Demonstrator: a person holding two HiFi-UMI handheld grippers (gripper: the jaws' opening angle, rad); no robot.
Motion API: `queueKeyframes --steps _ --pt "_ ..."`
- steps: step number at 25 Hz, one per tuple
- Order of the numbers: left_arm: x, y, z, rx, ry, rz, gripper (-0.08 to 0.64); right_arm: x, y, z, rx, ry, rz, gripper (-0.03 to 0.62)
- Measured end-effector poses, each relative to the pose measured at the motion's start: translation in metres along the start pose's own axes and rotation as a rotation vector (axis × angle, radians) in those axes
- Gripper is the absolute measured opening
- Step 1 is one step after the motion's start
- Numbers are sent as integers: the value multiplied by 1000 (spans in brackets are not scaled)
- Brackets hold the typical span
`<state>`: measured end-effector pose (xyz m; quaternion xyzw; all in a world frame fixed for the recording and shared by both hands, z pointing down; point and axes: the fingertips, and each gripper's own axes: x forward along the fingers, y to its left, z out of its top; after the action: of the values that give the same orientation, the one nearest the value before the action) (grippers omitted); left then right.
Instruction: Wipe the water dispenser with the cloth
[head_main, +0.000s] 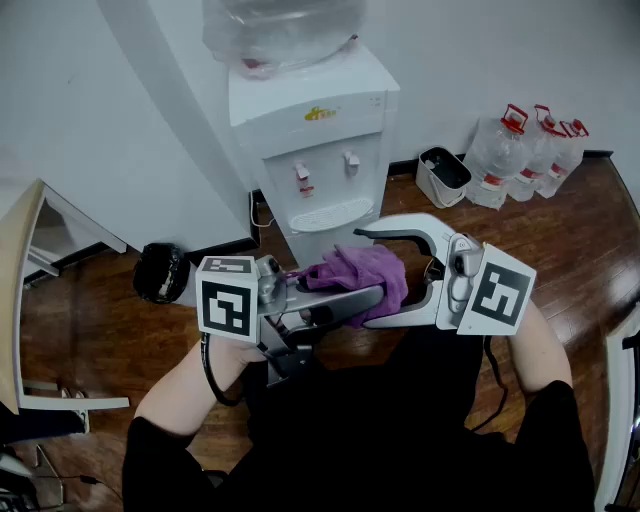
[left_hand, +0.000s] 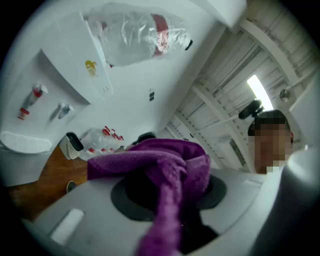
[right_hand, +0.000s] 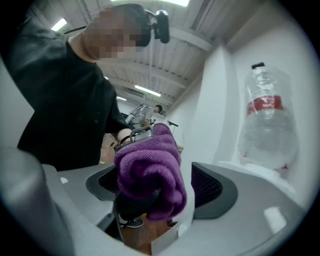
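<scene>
The left tool (left_hand: 170, 200) is clamped on the purple cloth (head_main: 362, 268); the right tool (right_hand: 150, 195) stands wide, the bunched cloth between its jaws, not pinched; the water dispenser (head_main: 320, 150) stands straight ahead, beyond both tools, well apart from the cloth.

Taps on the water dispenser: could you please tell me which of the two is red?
The left tap in the head view is red; the right tap beside it is pale grey.
</scene>
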<state>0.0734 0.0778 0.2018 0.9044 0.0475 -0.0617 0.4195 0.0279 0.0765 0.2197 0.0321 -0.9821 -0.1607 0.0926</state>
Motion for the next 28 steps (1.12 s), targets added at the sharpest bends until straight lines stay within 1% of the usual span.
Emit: queueKeyframes --steps 1,2,3,4,6,8,10,12,13,14,15,16,17,18,19,20,21,24,26,27,28 --pt "1 0 5 -12 0 -19 184 4 2 3 -77 7 15 395" --pt "1 0 9 -23 1 -39 186 7 4 6 -148 11 25 314" --pt "1 -1 12 -35 1 -59 187 10 5 9 -203 11 30 293" --pt "0 -1 13 -47 0 -76 191 12 6 10 -239 8 32 274" --pt "-2 -1 12 -80 -6 -100 202 16 7 11 -271 -2 36 241" --pt "-4 -1 10 -107 -21 -127 211 17 8 11 -283 -9 40 224" --pt "-3 -1 11 -100 -47 -161 232 14 6 10 -263 -20 43 195" --pt "-2 0 15 -55 -99 -173 260 7 -3 6 -186 -47 58 173" --pt "-3 4 21 -25 -139 -158 275 1 -12 3 -121 -62 63 164" --pt "-6 10 29 3 -193 -124 288 -5 -24 1 -41 -84 55 160" --pt "-11 18 39 33 -258 -74 292 -12 -39 2 46 -118 34 160" --pt "-18 27 50 71 -324 -9 296 -17 -54 5 120 -164 11 160" --pt "-24 34 60 127 -382 66 296 -22 -67 9 164 -208 -2 160" --pt "-29 40 69 202 -421 144 296 -25 -76 12 180 -240 -2 160" --pt "-30 44 76 281 -442 213 296 -27 -82 13 178 -258 5 160" --pt "-29 45 80 346 -453 264 296 -29 -86 11 174 -267 12 160" --pt "-28 45 83 390 -465 300 296 -31 -89 8 175 -271 18 160" --pt "-31 48 87 456 -524 404 296 -36 -111 0 194 -269 4 161" --pt "-39 54 88 503 -555 524 295 -39 -144 -4 156 -250 -36 163" --pt "-42 57 87 537 -560 594 295 -40 -162 -4 144 -236 -46 163" --pt "-43 58 87 573 -559 657 295 -40 -179 -3 149 -215 -38 163"
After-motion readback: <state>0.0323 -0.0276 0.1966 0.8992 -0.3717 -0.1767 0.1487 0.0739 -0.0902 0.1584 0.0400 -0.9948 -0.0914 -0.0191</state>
